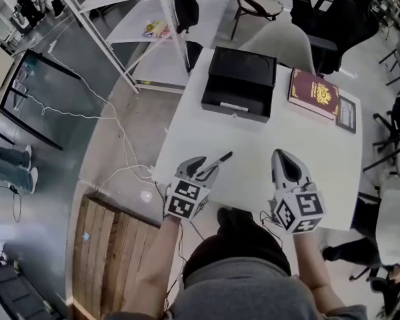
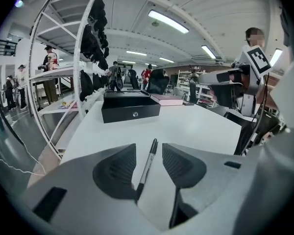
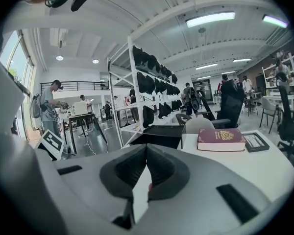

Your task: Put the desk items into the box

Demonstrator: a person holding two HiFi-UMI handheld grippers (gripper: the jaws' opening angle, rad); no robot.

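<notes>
Left claw [image 2: 149, 150] is spread, with a black marker pen [image 2: 148, 166] lying on the white tabletop [image 2: 196, 126] between its jaws. The black box [image 2: 131, 112] sits well ahead. Right claw [image 3: 147, 153] is pressed together, with a red book [image 3: 220, 139] ahead-right.

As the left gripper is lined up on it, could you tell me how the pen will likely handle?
The pen looks slim, straight and stiff, so probably light and unbending. Its round barrel may roll on the smooth white table if one jaw nudges it first.
</notes>
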